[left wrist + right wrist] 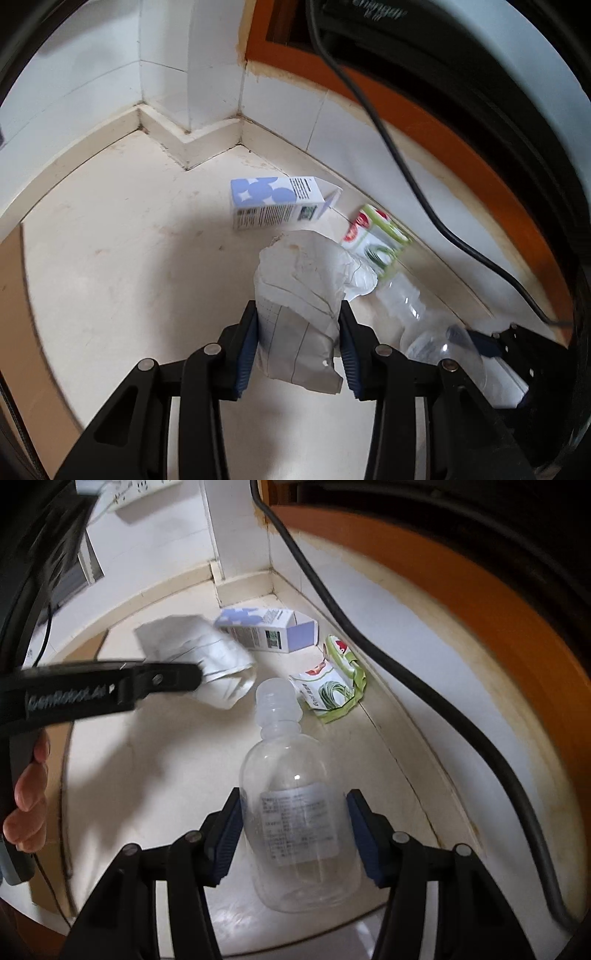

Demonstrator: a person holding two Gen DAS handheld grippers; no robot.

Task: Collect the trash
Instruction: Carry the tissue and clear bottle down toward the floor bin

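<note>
My left gripper [298,321] is shut on a crumpled sheet of white paper [303,288] and holds it above the floor; the paper also shows in the right wrist view [207,657], clamped by the left gripper [199,675]. My right gripper [293,812] is shut on a clear plastic bottle [295,812] with a white label, neck pointing away; the bottle also shows in the left wrist view [424,325]. A white and lilac carton [277,201] [269,629] lies on the floor near the corner. A green and white wrapper [376,236] [328,681] lies by the wall.
A cream tiled floor [129,240] meets white walls with a skirting board [192,147]. An orange wooden frame [480,609] runs along the right. A thick black cable [406,664] hangs across it. A power strip [140,491] sits at the top left.
</note>
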